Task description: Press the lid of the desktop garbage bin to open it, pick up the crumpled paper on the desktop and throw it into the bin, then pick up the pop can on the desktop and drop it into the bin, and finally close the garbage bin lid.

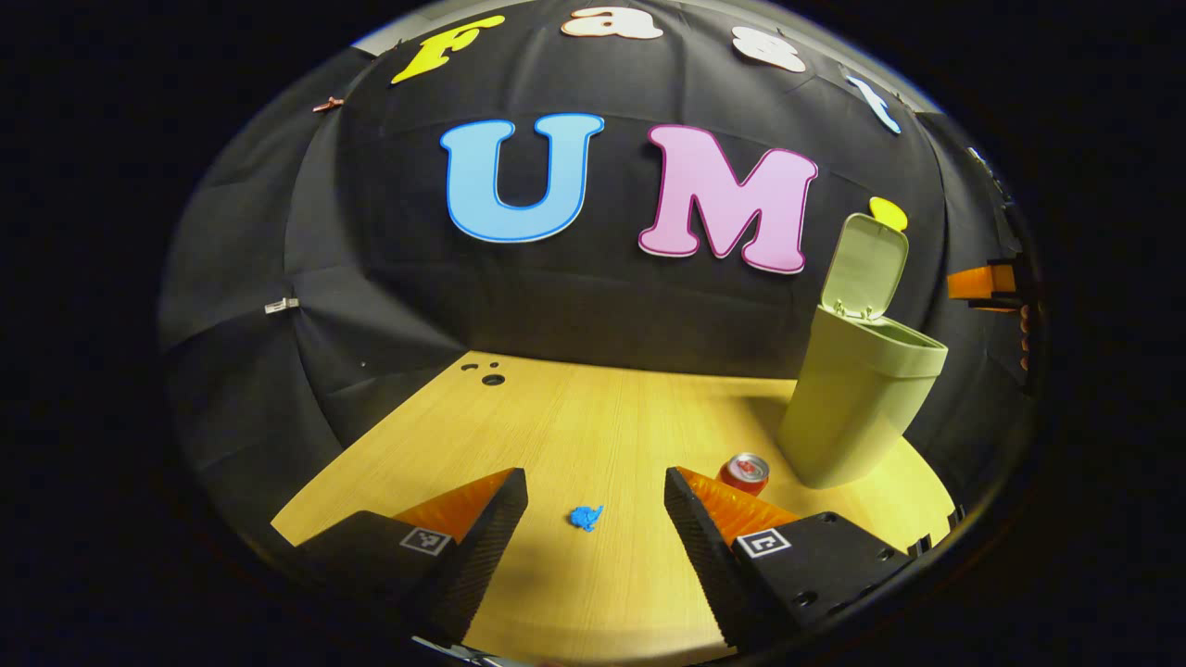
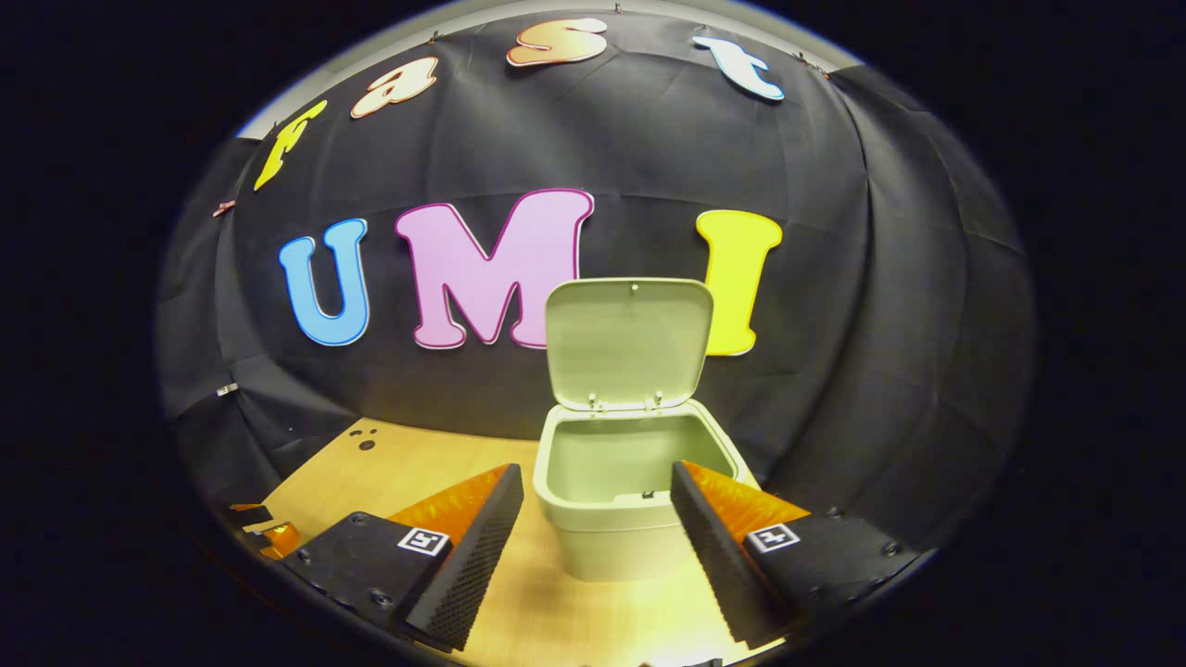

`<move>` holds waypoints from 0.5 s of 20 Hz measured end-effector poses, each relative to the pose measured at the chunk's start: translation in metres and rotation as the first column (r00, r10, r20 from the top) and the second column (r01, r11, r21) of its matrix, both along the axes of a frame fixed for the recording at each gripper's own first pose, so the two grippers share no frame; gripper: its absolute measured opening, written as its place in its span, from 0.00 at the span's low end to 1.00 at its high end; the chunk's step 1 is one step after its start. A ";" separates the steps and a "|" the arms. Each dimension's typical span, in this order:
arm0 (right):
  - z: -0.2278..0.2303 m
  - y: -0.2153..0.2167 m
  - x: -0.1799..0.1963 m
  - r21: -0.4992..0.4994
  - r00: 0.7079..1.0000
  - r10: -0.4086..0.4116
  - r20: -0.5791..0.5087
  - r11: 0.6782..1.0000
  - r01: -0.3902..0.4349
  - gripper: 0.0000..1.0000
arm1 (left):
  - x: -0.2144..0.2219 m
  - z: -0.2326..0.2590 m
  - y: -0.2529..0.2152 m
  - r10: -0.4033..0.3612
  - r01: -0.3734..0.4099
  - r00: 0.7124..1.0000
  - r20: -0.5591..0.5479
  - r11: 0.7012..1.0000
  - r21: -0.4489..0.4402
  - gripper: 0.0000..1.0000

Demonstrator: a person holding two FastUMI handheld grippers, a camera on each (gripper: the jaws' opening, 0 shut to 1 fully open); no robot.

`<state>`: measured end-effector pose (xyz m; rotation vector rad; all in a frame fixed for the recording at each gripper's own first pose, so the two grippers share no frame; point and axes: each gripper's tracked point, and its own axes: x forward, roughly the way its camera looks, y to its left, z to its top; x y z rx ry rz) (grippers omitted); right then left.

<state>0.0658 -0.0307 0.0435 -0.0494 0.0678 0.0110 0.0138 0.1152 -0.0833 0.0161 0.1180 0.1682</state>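
A small blue crumpled paper (image 1: 586, 517) lies on the wooden desktop (image 1: 574, 417), in the gap between the fingers of my left gripper (image 1: 595, 474), which is open and touches nothing. A red pop can (image 1: 744, 472) stands just right of it, beside the pale green bin (image 1: 857, 408). The bin's lid (image 1: 866, 269) stands raised. In the right gripper view the bin (image 2: 602, 547) is straight ahead with its lid (image 2: 628, 343) up and its inside bare. My right gripper (image 2: 596, 467) hovers open in front of the rim, holding nothing.
Small dark holes (image 1: 491, 378) mark the desktop's far left corner. The black cloth wall closes the back and sides. The other gripper (image 1: 984, 283), held by a hand, appears at the far right edge of the left gripper view.
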 end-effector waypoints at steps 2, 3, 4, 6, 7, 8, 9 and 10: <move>-0.004 0.001 -0.005 0.009 1.000 -0.017 0.008 1.000 0.017 0.98 | 0.001 -0.015 0.007 -0.006 0.006 1.000 -0.024 1.000 0.000 0.96; -0.005 0.002 -0.008 0.015 1.000 -0.026 0.014 1.000 0.026 0.98 | 0.003 -0.023 0.010 -0.011 0.011 0.999 -0.038 1.000 0.002 0.96; -0.006 0.004 -0.011 0.022 0.999 -0.034 0.019 0.999 0.033 0.98 | 0.007 -0.033 0.013 -0.017 0.017 0.998 -0.056 1.000 0.004 0.96; -0.011 0.007 -0.018 0.030 0.999 -0.043 0.016 0.999 0.043 0.98 | 0.018 -0.053 0.016 -0.038 0.038 0.995 -0.093 0.999 0.000 0.96; -0.015 0.008 -0.022 0.027 0.999 -0.047 0.009 0.999 0.047 0.98 | 0.025 -0.061 0.016 -0.051 0.051 0.992 -0.111 0.999 -0.004 0.96; -0.020 0.009 -0.026 0.021 0.999 -0.050 0.002 0.999 0.050 0.98 | 0.033 -0.071 0.016 -0.065 0.065 0.989 -0.130 0.998 -0.010 0.96; -0.024 0.010 -0.031 0.012 0.999 -0.052 -0.004 0.999 0.052 0.98 | 0.042 -0.080 0.017 -0.075 0.074 0.985 -0.152 0.997 -0.016 0.96; -0.029 0.012 -0.035 0.001 0.999 -0.052 -0.014 0.999 0.052 0.98 | 0.049 -0.089 0.018 -0.082 0.080 0.982 -0.173 0.997 -0.019 0.96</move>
